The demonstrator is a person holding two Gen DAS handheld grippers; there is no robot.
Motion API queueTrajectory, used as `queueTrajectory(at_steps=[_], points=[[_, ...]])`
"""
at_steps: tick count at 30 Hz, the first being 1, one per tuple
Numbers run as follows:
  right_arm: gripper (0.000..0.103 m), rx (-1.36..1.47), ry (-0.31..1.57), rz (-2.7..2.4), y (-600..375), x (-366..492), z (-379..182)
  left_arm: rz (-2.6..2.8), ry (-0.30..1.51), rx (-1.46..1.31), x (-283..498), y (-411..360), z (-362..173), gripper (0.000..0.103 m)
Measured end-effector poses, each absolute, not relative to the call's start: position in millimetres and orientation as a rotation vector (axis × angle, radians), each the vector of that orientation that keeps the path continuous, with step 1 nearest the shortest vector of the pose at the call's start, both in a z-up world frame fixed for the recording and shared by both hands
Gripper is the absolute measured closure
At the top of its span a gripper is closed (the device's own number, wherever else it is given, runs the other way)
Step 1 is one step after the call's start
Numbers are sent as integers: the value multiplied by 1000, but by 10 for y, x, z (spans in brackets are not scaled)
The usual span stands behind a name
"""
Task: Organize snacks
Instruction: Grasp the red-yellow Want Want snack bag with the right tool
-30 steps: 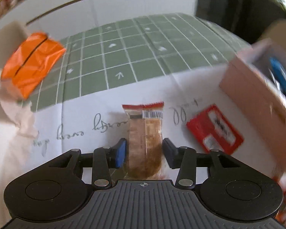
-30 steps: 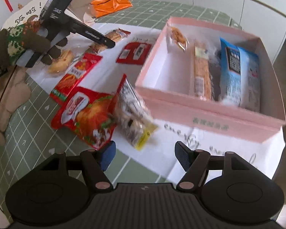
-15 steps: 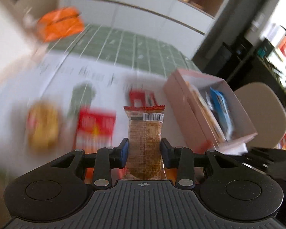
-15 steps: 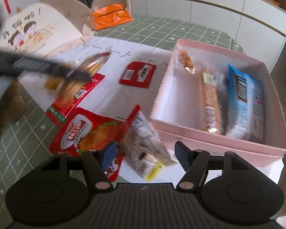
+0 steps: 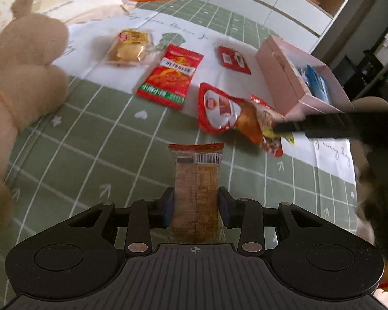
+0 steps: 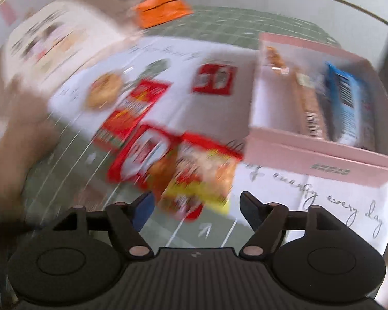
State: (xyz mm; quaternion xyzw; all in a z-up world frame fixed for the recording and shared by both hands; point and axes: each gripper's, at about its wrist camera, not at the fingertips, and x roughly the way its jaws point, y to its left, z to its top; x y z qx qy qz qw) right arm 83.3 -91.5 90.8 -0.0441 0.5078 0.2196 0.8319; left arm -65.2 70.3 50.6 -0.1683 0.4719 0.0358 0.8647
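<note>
1. Left gripper [image 5: 196, 208] is clamped on a long brown snack bar [image 5: 196, 186] in clear wrap with a barcode. Pads pinch its lower half; the crimped top sticks up free. It hangs above the green grid tablecloth [image 5: 90, 134], well to the left of the pink box [image 5: 292, 77].
2. Bar handling, my guess: light, crinkly slippery film, brittle baked filling. Side pinch at mid-body looks fine; squeezing harder could crack it. Holding by the crimped end would let it swing.
3. Right gripper [image 6: 196, 205]: jaws opening, nothing pressed. A red-and-yellow snack pouch [image 6: 201, 178] sits just ahead between the fingers, near the front-left corner of the pink box [image 6: 323, 155]. View is blurred, so contact is unclear.
4. Pouch looks puffy, soft and light, with glossy film, likely slippery. Best taken across the narrow width or by a sealed edge.
5. It overlaps a red-and-white packet [image 5: 219, 108], so lifting may drag that one.
6. Still out, left of the box: red peanut-type bag [image 5: 170, 76], small red sachet [image 5: 234, 59], round pastry in clear wrap [image 5: 129, 49].
7. Inside the box: blue packet [image 6: 349, 103] and a similar bar [image 6: 310, 103], with free space on its left side.
</note>
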Motion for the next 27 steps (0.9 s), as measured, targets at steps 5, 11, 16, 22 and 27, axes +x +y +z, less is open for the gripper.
queueTrajectory(at_steps=[5, 11, 16, 22, 27], points=[[28, 7, 1111, 343, -865, 1147, 720, 53, 989, -317, -714, 601, 577, 63], [47, -63, 1169, 434, -857, 951, 655, -14, 995, -300, -667, 417, 593, 63], [52, -121, 1166, 416, -1164, 659, 702, -97, 1013, -256, -604, 149, 554, 63], [52, -169, 1171, 305, -1644, 433, 677, -182, 1034, -194, -457, -185, 522, 63], [39, -225, 1138, 253, -1874, 332, 644, -243, 1056, -129, -308, -494, 516, 63]])
